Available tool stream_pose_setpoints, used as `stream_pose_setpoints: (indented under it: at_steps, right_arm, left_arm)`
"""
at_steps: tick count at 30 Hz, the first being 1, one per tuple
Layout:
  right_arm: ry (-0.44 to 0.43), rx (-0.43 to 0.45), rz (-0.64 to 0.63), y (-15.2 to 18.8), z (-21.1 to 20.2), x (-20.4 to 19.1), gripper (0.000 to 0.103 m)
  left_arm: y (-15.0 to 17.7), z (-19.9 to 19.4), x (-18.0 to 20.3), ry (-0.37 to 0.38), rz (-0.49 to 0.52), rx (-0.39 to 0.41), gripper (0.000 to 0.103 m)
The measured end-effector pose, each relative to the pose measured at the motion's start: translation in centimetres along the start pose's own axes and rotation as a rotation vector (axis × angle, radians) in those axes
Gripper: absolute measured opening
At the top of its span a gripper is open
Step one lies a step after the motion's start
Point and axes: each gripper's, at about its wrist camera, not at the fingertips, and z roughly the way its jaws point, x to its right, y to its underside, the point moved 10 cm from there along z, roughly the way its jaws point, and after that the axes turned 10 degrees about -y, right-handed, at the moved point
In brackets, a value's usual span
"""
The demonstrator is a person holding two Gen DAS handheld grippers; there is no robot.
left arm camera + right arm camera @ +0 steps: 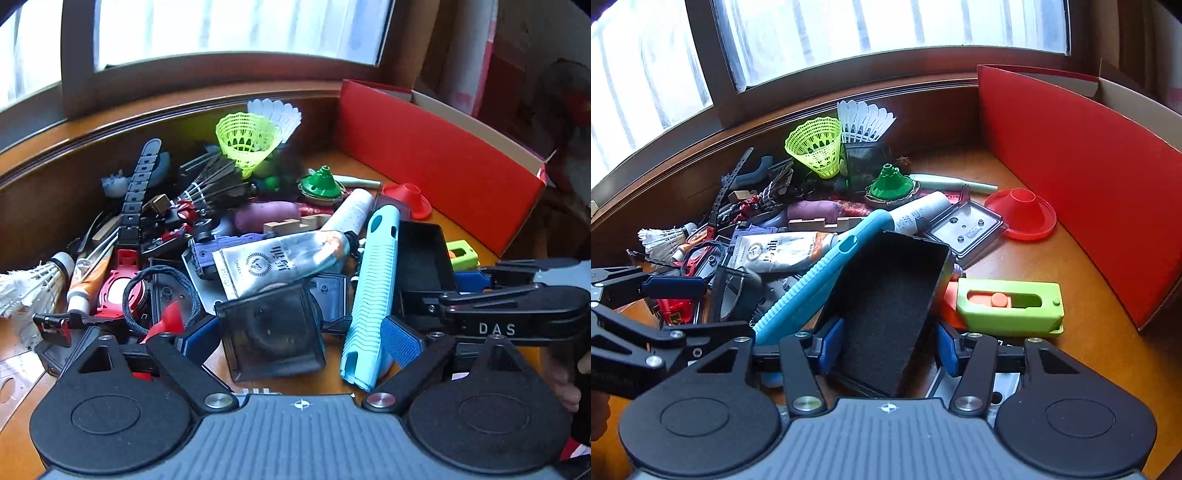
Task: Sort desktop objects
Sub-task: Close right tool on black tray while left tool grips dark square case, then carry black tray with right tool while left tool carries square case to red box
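Note:
A pile of small objects covers the wooden desk (1071, 266). My left gripper (299, 343) is open, its blue pads either side of a dark translucent square case (273, 336), with a light blue ridged case (373, 288) by the right pad. My right gripper (886, 347) is open around a black foam-lined tray (890, 302); its pads stand slightly apart from the tray's sides. A silver tube (288, 258) lies mid-pile. The right gripper's fingers (517, 306) show in the left wrist view.
A red open box (1089, 177) stands on the right. A green block with an orange slider (1012, 302), a red cone dish (1021, 214), a green cone (890, 184), a yellow-green shuttlecock (816, 147), a white shuttlecock (864, 122) and a watch strap (136, 199) lie about.

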Motion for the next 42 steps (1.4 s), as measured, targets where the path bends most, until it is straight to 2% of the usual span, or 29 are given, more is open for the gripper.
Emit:
stream_pose_setpoints:
  at_steps: [5, 11, 16, 17, 21, 25, 32, 37, 42]
  right_arm:
    - [0.010, 0.004, 0.016, -0.2, 0.2, 0.1, 0.055]
    - [0.053, 0.003, 0.012, -0.4, 0.4, -0.3, 0.055]
    - [0.074, 0.002, 0.022, -0.5, 0.5, -0.6, 0.055]
    - [0.079, 0.003, 0.020, -0.5, 0.6, -0.7, 0.055]
    - [0.099, 0.008, 0.012, -0.7, 0.7, -0.9, 0.054]
    - [0.122, 0.028, 0.007, -1.0, 0.2, -0.9, 0.042]
    - [0.133, 0.063, 0.024, -1.5, -1.1, -0.8, 0.022]
    - [0.160, 0.094, 0.021, -2.1, -2.1, -1.0, 0.016]
    - [0.175, 0.120, 0.066, -2.4, -3.1, -0.3, 0.016]
  left_arm:
    - [0.4, 0.2, -0.9, 0.094, -0.045, -0.012, 0.092]
    - [0.5, 0.2, -2.8, 0.072, -0.079, 0.019, 0.091]
    - [0.7, 0.8, -1.9, 0.087, -0.044, -0.002, 0.088]
    - [0.7, 0.8, -1.6, 0.093, -0.047, -0.001, 0.086]
    - [0.5, 0.9, -1.7, 0.093, -0.081, 0.003, 0.061]
    - [0.7, 0.5, -2.3, 0.092, -0.121, 0.003, 0.060]
    - [0.5, -1.4, -2.4, 0.074, -0.118, 0.043, 0.060]
    - [0.2, -3.1, -2.2, 0.053, -0.101, 0.079, 0.060]
    - [0.2, -4.1, -2.3, 0.036, -0.105, 0.089, 0.060]
